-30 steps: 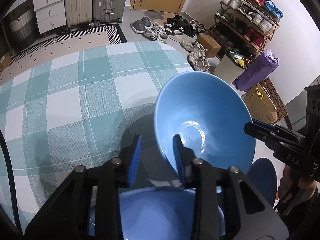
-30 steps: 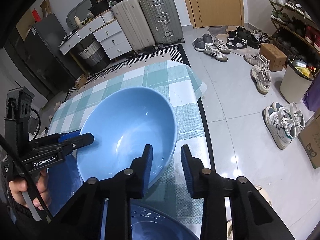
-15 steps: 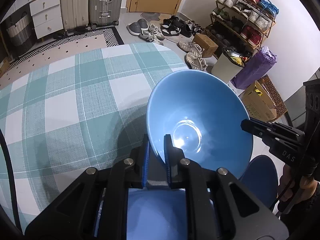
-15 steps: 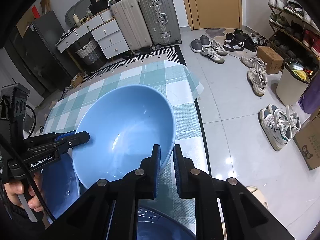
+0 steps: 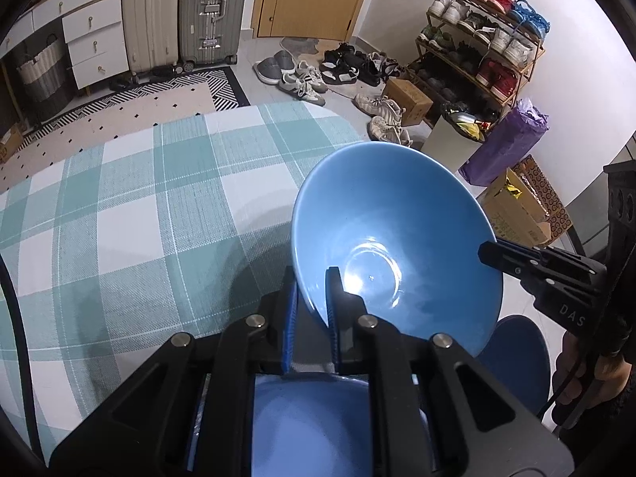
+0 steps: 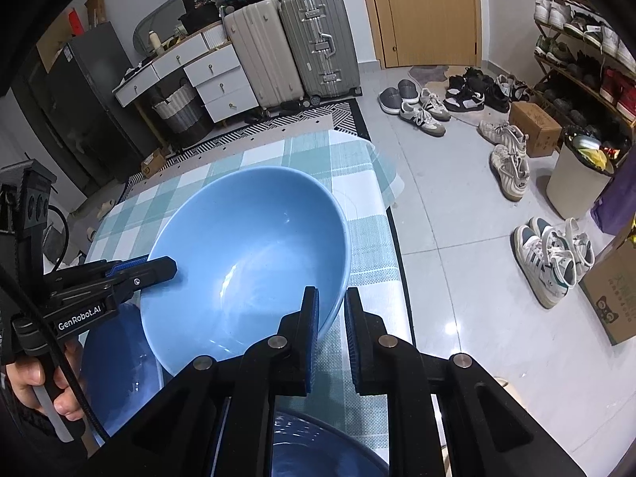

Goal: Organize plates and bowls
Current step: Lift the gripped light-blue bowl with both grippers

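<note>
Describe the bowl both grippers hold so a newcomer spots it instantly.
Start at the checked tablecloth and go to its near right corner. The light blue bowl hangs tilted there, its rim pinched by the left gripper and the right gripper on opposite sides. The neighbouring blue dishes are darker and lie below it.

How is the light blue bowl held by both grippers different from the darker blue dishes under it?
The light blue bowl is a paler blue; the darker blue dishes are a deeper blue. The bowl is lifted and tilted, its rim pinched by the left gripper and the right gripper; the dishes lie low, ungripped. The bowl shows whole; the dishes are mostly hidden. All are glossy and empty.
</note>
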The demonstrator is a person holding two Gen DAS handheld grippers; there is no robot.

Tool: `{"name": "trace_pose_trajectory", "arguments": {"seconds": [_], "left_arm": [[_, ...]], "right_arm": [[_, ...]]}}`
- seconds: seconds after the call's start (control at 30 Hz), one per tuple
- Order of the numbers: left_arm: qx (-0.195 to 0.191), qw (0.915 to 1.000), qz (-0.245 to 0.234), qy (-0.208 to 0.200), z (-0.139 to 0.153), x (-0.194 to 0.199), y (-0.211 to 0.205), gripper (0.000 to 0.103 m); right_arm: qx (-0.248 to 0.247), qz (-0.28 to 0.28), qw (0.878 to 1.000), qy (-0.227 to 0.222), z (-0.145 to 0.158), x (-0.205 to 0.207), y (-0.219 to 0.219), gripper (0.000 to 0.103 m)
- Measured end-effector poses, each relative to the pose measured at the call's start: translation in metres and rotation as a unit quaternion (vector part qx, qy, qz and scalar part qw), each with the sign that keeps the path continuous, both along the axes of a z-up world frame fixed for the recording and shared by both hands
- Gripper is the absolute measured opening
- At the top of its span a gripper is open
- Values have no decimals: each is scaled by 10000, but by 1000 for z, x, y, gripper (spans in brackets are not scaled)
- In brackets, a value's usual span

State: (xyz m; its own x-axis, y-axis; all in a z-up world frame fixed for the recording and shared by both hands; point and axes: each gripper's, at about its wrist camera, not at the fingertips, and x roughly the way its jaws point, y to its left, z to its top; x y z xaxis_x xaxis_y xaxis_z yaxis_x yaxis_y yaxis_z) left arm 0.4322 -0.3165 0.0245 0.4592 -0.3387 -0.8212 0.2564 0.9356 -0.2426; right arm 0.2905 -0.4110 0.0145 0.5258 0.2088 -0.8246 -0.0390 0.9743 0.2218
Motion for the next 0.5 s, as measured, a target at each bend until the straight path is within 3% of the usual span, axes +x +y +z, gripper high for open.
{"name": "trace_pose_trajectory", "arguments": {"seconds": [0.5], "left_arm": [[-54, 9992, 25, -404, 44, -27, 2, 11]], "right_arm": [[-108, 13, 9993, -361, 36, -20, 1, 13]]}}
